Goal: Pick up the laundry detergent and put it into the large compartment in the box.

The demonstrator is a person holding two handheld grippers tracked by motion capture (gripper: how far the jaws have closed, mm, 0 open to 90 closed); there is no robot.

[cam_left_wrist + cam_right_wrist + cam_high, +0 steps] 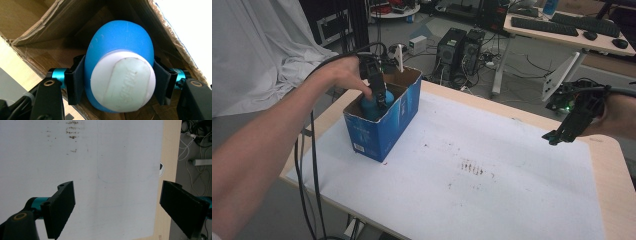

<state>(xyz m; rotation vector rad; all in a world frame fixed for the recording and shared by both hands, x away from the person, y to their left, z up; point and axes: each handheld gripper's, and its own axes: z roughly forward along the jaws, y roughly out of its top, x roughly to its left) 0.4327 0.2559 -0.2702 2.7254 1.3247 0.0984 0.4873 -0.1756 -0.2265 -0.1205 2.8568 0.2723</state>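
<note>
At the upper left of the high view, the left gripper [381,97] is sunk into the open-topped blue cardboard box [384,131], and a rounded blue plastic bottle with a white flat cap [119,75] is clamped between its jaws, the pads pressed on both flanks just under the cap. In the left gripper view the bottle is seen low inside the box, close to the brown inner walls. The step is judged to be setting the bottle down in the box; it is best kept upright, clear of the cardboard flaps, and released only once its base is felt to rest. At the right edge, the right gripper [565,132] is held above the white-covered wooden table [492,200], jaws spread wide, nothing between them.
</note>
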